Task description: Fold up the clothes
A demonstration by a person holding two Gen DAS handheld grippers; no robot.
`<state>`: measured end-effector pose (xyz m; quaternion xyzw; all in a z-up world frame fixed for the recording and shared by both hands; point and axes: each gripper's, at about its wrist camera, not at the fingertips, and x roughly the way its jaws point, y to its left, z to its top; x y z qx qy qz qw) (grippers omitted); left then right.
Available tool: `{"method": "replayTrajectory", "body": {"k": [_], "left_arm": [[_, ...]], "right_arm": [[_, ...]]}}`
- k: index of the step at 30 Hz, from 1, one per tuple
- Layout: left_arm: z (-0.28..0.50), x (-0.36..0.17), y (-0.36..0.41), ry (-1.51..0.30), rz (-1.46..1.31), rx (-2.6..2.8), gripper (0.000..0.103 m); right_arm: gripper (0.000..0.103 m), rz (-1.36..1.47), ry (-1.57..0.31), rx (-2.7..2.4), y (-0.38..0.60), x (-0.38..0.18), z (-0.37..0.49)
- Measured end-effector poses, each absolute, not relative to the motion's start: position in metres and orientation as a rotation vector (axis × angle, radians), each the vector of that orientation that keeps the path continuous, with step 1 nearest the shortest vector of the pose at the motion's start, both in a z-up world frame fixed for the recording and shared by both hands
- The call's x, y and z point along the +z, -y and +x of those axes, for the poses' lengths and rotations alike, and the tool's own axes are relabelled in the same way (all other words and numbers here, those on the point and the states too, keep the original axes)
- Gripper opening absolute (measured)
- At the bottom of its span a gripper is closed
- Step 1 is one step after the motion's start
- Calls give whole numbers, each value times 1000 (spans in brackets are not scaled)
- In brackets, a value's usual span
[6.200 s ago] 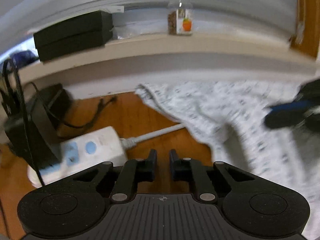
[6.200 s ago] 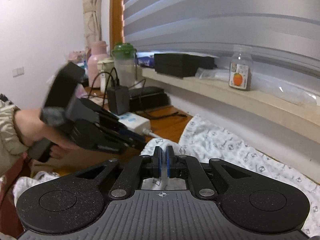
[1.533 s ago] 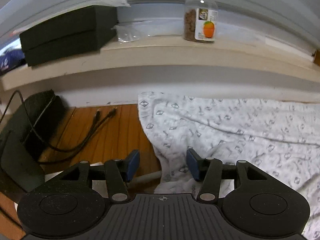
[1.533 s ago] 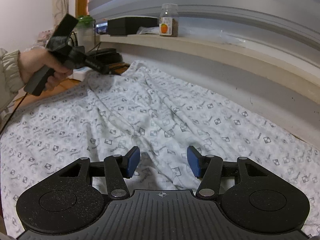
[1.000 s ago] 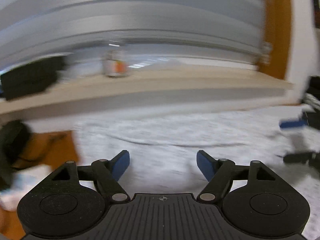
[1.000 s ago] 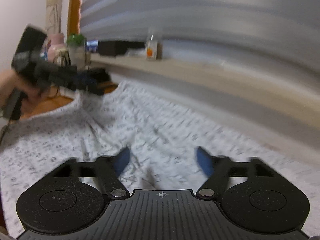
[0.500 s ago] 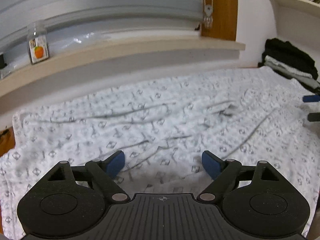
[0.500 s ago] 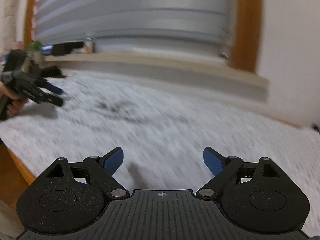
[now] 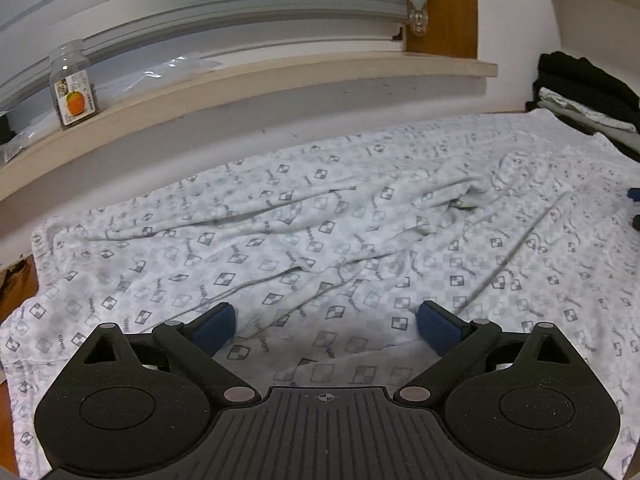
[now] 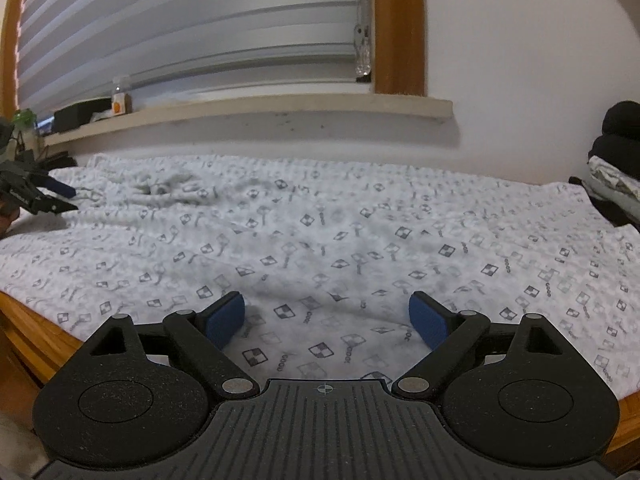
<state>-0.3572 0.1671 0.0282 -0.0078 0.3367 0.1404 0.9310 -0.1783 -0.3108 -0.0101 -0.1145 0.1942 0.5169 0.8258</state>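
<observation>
I have the cloth [image 9: 320,216] spread flat on the surface [image 10: 24,320], no fold made yet; both grippers [image 9: 326,326] [image 10: 326,314] have just been opening, fingers spread, holding nothing.

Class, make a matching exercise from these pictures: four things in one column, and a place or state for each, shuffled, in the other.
1. jar with the orange label
2. patterned white garment
3. stack of dark folded clothes
4. left tongs

A. open, nothing gripped
B. on the window ledge
C. spread flat, wrinkled
D. piled at the garment's far right

Pairs: 1-B, 2-C, 3-D, 4-A
</observation>
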Motion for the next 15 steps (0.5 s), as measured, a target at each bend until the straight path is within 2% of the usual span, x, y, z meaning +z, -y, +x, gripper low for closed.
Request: {"method": "replayTrajectory", "body": {"k": [4, 15], "left_arm": [[-357, 29, -166, -689, 0, 294, 102], [-357, 28, -172, -696, -27, 283, 102]], "right_arm": [[95, -238, -415, 1073, 312, -9, -178], [94, -201, -504, 821, 361, 12, -134]]}}
